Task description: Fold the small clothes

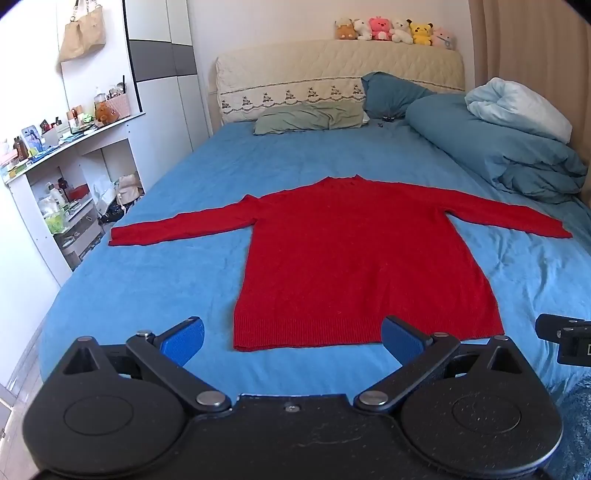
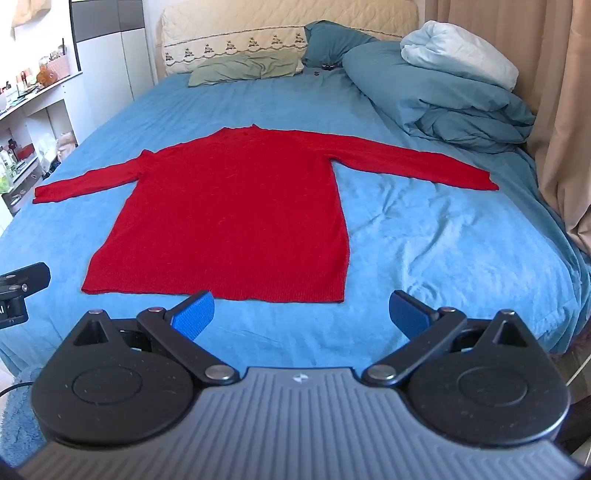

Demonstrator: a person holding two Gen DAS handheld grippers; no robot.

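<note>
A red long-sleeved sweater [image 1: 354, 258] lies flat on the blue bed sheet [image 1: 166, 280], both sleeves spread out to the sides, hem toward me. It also shows in the right wrist view [image 2: 236, 214]. My left gripper [image 1: 291, 341] is open and empty, hovering just short of the hem. My right gripper [image 2: 301, 317] is open and empty, near the hem's right corner. The right gripper's body [image 1: 565, 341] shows at the right edge of the left wrist view.
A bundled blue duvet [image 1: 491, 147] and pillows [image 1: 310, 116] lie at the head of the bed. A white shelf unit [image 1: 66, 177] with clutter stands left of the bed. Curtains [image 2: 561, 110] hang on the right. Plush toys [image 1: 395, 31] sit on the headboard.
</note>
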